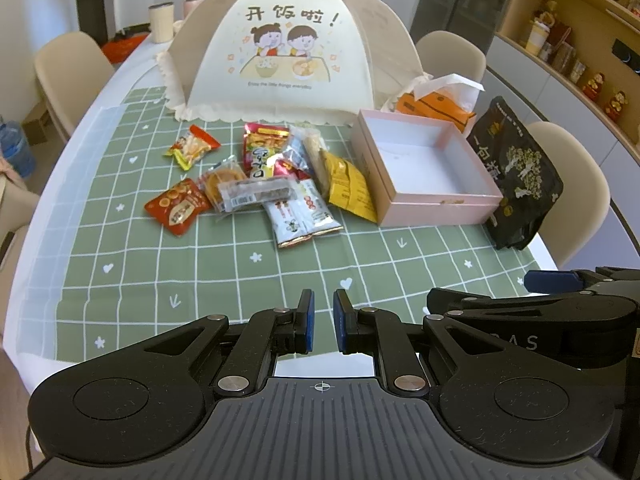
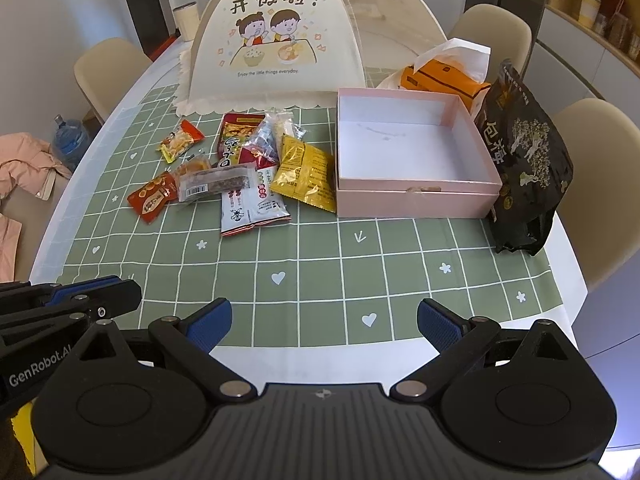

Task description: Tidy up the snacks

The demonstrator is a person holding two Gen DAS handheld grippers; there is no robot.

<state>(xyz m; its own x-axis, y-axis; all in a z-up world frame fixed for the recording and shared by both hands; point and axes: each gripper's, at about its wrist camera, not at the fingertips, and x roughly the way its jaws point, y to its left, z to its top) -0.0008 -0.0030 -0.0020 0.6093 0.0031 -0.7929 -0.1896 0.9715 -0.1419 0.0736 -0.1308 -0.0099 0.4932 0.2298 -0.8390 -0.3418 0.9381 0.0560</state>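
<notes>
Several snack packets lie in a loose pile (image 1: 264, 184) on the green checked tablecloth, also in the right wrist view (image 2: 240, 168). A yellow packet (image 1: 350, 188) (image 2: 306, 174) leans against an empty pink box (image 1: 428, 168) (image 2: 412, 148) to the pile's right. A red packet (image 1: 178, 206) (image 2: 152, 198) lies at the pile's left. My left gripper (image 1: 324, 322) is near the table's front edge, nearly shut and empty. My right gripper (image 2: 324, 326) is wide open and empty, to the right of the left one.
A mesh food cover (image 1: 276, 48) (image 2: 276, 36) stands behind the snacks. An orange tissue pack (image 1: 436, 106) (image 2: 444, 78) and a black bag (image 1: 516, 176) (image 2: 528, 156) sit by the box. Chairs ring the table (image 1: 32, 264). Shelves (image 1: 576, 40) line the right wall.
</notes>
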